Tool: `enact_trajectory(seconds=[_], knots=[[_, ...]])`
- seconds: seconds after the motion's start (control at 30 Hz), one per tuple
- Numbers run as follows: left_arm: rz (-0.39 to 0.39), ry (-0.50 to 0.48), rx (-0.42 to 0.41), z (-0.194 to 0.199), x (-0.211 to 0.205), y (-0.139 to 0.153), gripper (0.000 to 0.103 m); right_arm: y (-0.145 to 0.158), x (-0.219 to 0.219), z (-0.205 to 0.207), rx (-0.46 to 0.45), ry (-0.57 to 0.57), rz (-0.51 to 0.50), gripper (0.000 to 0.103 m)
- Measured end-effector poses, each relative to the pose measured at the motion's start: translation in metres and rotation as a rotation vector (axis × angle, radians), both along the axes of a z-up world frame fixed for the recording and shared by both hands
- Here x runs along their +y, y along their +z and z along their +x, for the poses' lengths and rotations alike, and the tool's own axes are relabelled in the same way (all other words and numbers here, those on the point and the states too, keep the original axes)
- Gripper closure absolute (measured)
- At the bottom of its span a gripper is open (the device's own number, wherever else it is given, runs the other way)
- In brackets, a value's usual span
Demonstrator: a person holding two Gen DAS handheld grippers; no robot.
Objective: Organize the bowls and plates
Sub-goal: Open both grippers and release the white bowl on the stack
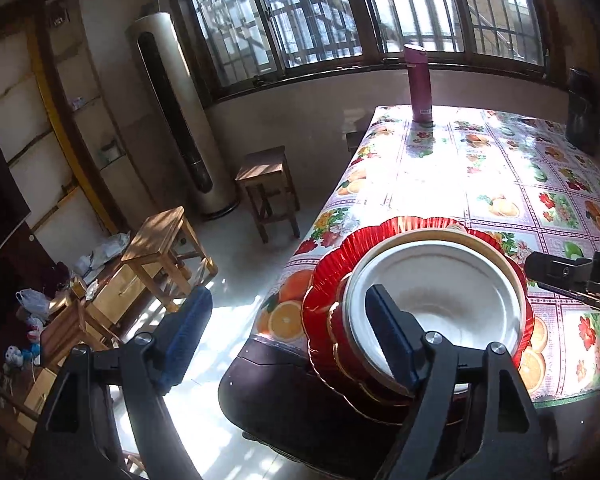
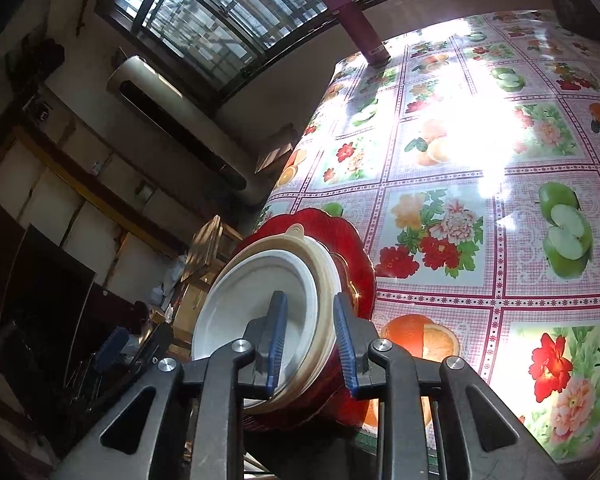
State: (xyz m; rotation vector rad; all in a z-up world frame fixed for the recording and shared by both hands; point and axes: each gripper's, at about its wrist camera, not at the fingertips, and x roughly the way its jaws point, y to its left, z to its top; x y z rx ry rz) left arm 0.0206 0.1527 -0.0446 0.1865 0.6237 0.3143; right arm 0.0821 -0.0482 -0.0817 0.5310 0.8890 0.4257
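At table edge, left tool [image 1: 296,340] wide open, right tool [image 2: 311,354] part-open astride bowl [image 2: 260,304] rim

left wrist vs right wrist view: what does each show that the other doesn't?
Left wrist only: two wooden stools on the floor, the dark chair back below the stack, the left gripper open beside the bowls.

Right wrist only: the right gripper, fingers straddling the bowl rims, not clearly pressing.

Both: white bowl nested in beige bowl on red scalloped plate, fruit-print tablecloth, magenta bottle, tall white air conditioner.
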Motion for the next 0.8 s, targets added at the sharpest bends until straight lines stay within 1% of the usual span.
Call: enact_trajectory(seconds=[0.1, 0.17, 0.27, 0.4, 0.47, 0.57, 0.8], knots=[[0.029, 0.014, -0.060, -0.009, 0.002, 0.014, 0.019, 0.000, -0.017, -0.002, -0.001, -0.024, 0.036, 0.063], [0.035, 0.013, -0.079, -0.012, 0.001, 0.020, 0.019, 0.000, -0.030, -0.003, 0.002, -0.045, 0.056, 0.053], [0.038, 0.012, -0.094, -0.014, -0.002, 0.025, 0.018, -0.001, -0.050, -0.004, 0.007, -0.073, 0.081, 0.044], [0.048, -0.005, -0.094, -0.013, -0.015, 0.027, 0.018, -0.001, -0.076, -0.006, 0.009, -0.108, 0.107, 0.040], [0.060, -0.015, -0.096, -0.013, -0.022, 0.028, 0.018, -0.001, -0.088, -0.008, 0.004, -0.126, 0.115, 0.035], [0.075, -0.032, -0.097, -0.011, -0.035, 0.030, 0.018, 0.000, -0.107, -0.012, -0.003, -0.151, 0.133, 0.033], [0.106, -0.084, -0.095, -0.007, -0.076, 0.035, 0.018, 0.000, -0.155, -0.018, -0.010, -0.218, 0.184, 0.031]])
